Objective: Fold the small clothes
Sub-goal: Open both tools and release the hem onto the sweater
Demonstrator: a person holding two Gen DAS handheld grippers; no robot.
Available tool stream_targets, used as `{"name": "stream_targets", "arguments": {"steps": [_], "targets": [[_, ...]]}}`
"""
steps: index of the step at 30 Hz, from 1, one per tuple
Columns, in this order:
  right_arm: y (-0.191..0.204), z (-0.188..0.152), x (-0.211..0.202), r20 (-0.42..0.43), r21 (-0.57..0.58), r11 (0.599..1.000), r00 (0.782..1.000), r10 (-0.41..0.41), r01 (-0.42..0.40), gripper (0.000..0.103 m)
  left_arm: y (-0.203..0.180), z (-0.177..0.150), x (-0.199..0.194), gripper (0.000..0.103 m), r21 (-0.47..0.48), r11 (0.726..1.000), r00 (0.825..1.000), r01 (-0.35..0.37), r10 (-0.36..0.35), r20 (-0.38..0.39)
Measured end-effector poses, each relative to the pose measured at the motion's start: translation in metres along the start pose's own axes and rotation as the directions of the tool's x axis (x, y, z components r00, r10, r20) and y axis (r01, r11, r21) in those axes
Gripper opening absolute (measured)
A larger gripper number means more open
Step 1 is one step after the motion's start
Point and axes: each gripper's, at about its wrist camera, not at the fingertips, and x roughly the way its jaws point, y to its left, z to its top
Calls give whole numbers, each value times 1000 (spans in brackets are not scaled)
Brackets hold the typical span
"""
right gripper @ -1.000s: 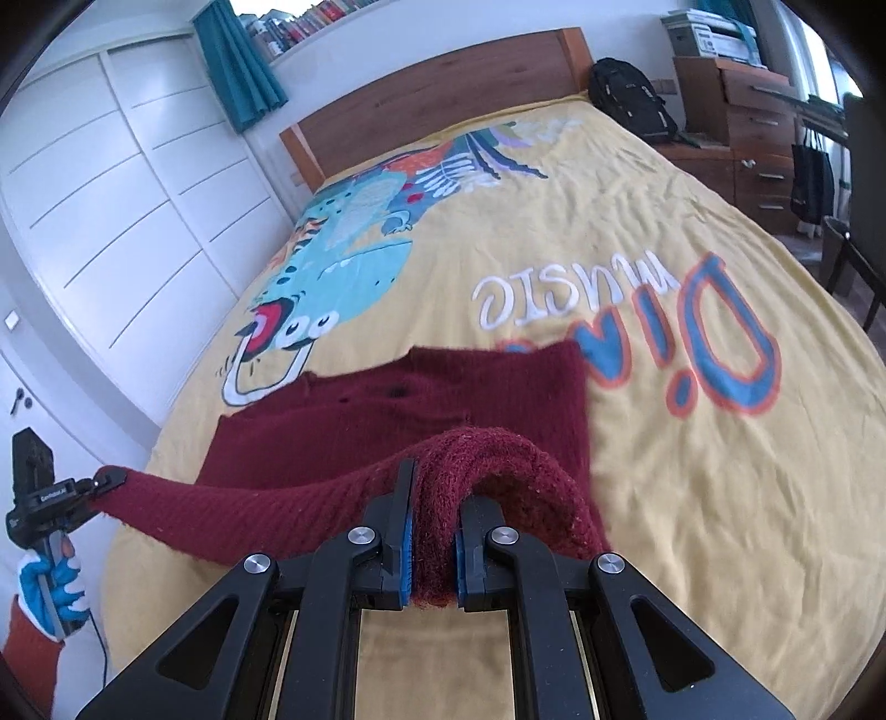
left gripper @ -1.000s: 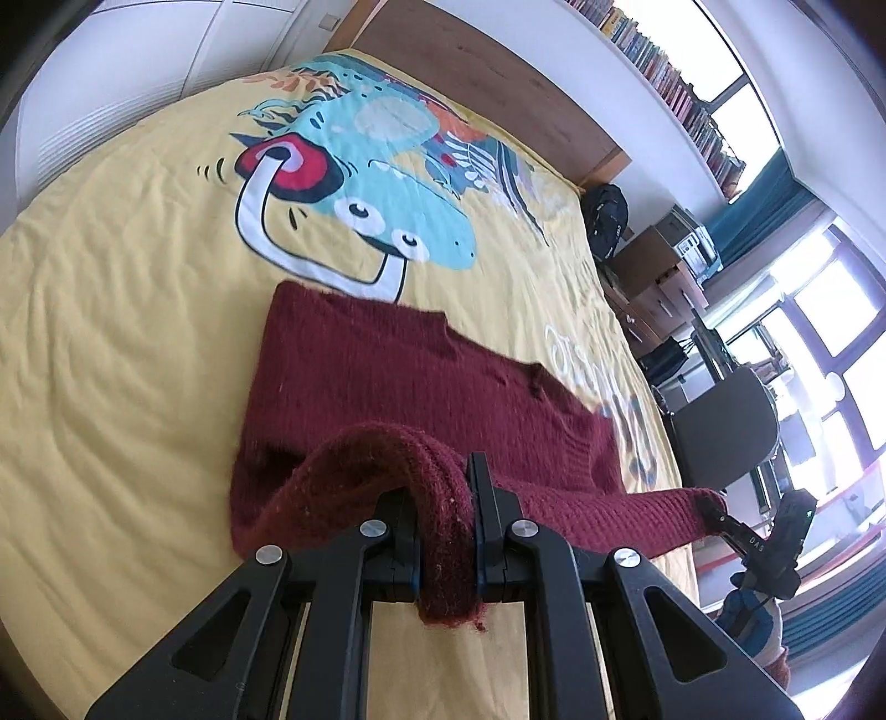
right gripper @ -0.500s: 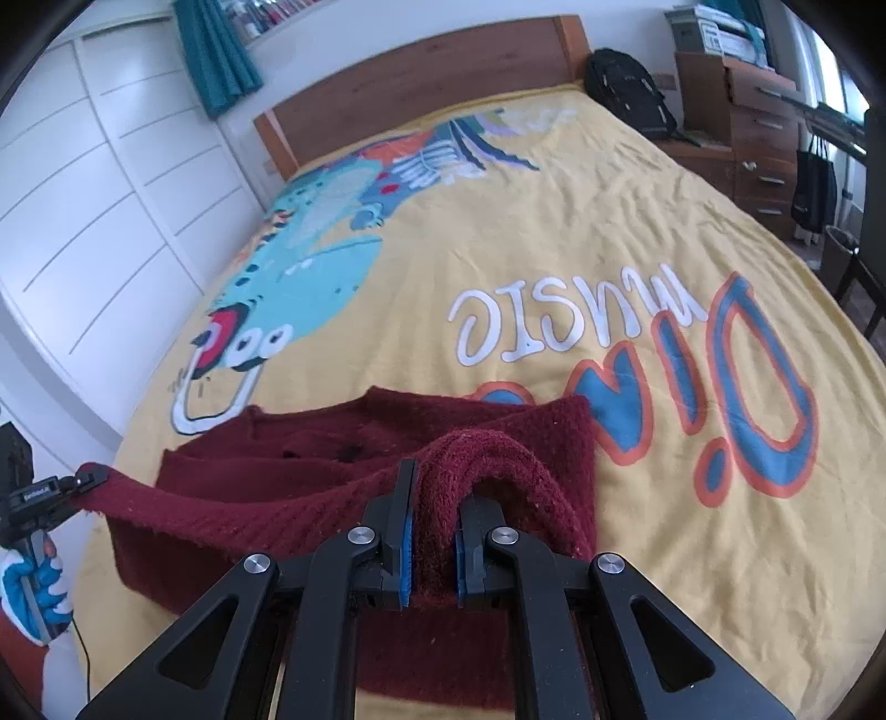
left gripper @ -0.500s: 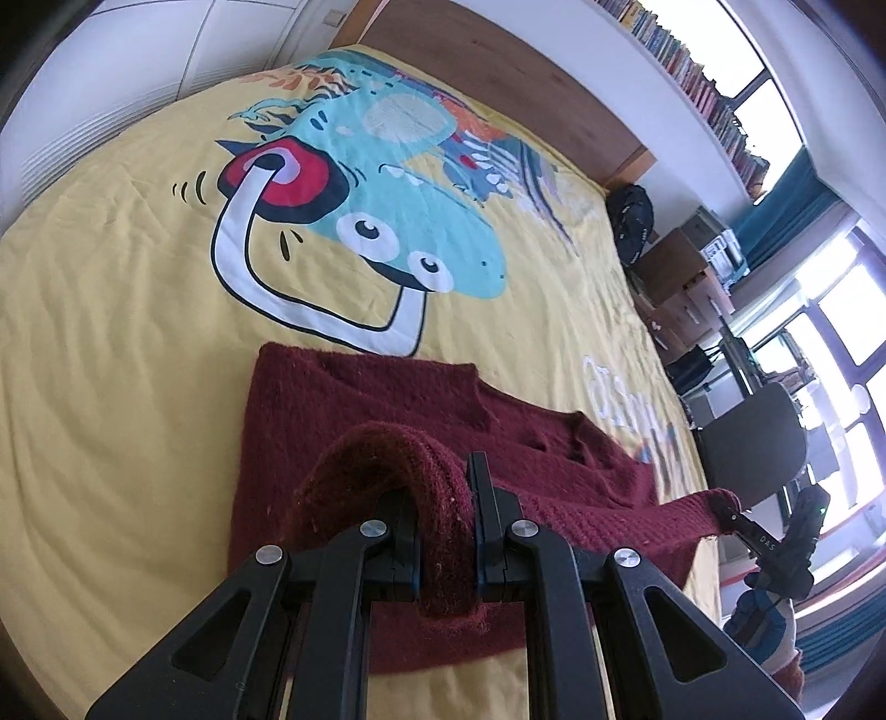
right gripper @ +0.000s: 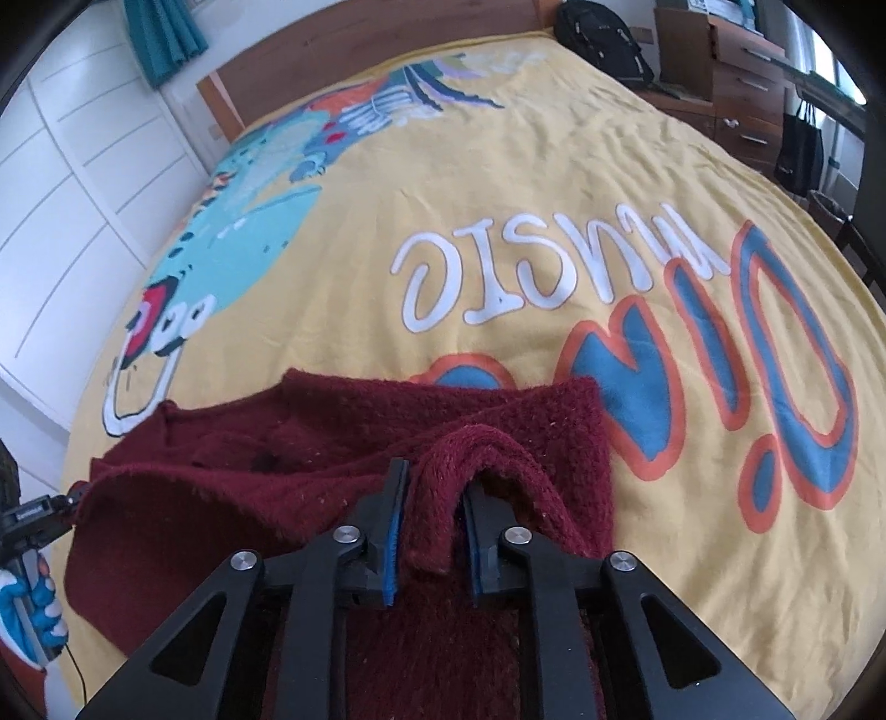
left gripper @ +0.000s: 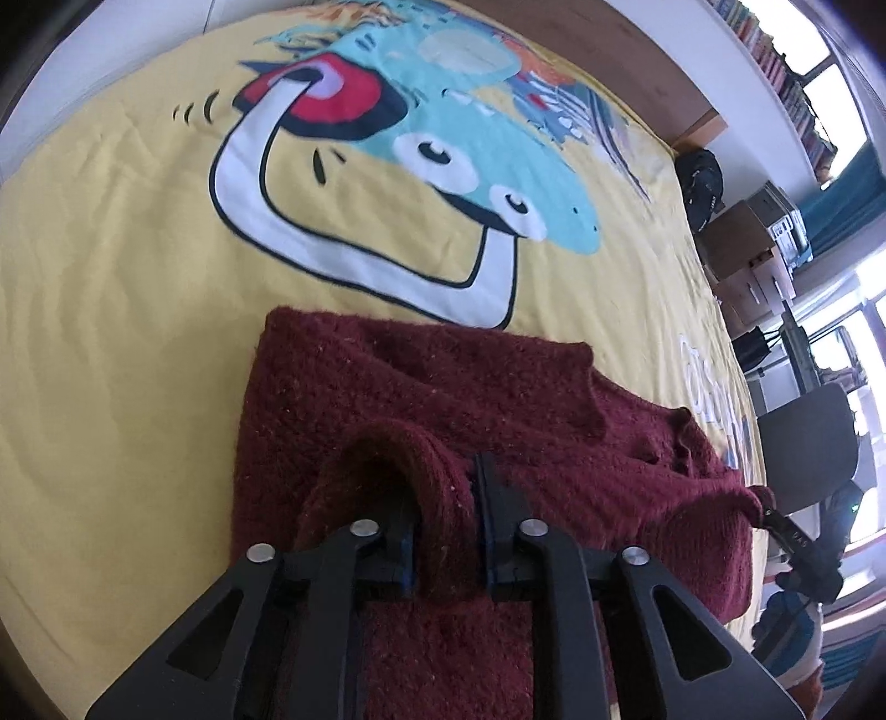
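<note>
A dark red knit sweater (left gripper: pixel 443 387) lies on the yellow bedspread (left gripper: pixel 111 277). My left gripper (left gripper: pixel 446 487) is shut on a fold of its near edge. My right gripper (right gripper: pixel 432 487) grips the other end of that edge, its jaws slightly parted around the thick knit. The sweater (right gripper: pixel 332 437) is doubled over, with the held edge lifted over the flat part. The right gripper (left gripper: pixel 786 526) shows at the far right of the left wrist view, and the left gripper (right gripper: pixel 33 515) at the far left of the right wrist view.
The bedspread (right gripper: pixel 554 194) carries a dinosaur print (left gripper: pixel 443 122) and lettering (right gripper: pixel 554 266). A wooden headboard (right gripper: pixel 360 50) stands at the far end. A black backpack (right gripper: pixel 603 39), wooden drawers (right gripper: pixel 742 66) and a dark chair (left gripper: pixel 808 443) stand beside the bed.
Both grippers have carried the held edge forward over the sweater and lower toward the bed. The fold now overlaps more of the flat part.
</note>
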Motion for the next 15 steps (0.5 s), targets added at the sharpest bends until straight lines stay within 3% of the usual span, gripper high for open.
{"name": "stream_targets", "arguments": {"steps": [2,5,7,9,11,15], "targets": [[0,0,6,-16,7,1000,1000,-3,3,21,6,2,1,27,-29,999,1000,28,-28,-3],[-3,0,11,-26,35,999,999,23,-22,33,13,7,-2,33,-75,994,997,76,-76,3],[-4,0,10,-18,49,998,999,45,-44,52,15,11,-6,41,-102,988,994,113,-112,12],[-3,3,7,-2,48,997,998,55,-55,61,16,12,-13,48,-117,982,989,150,-148,25],[-2,6,2,9,43,998,999,48,-48,64,14,13,-19,55,-106,984,990,141,-138,37],[-2,9,-9,25,17,999,999,37,-38,66,15,14,-33,56,-96,986,990,136,-131,51]]}}
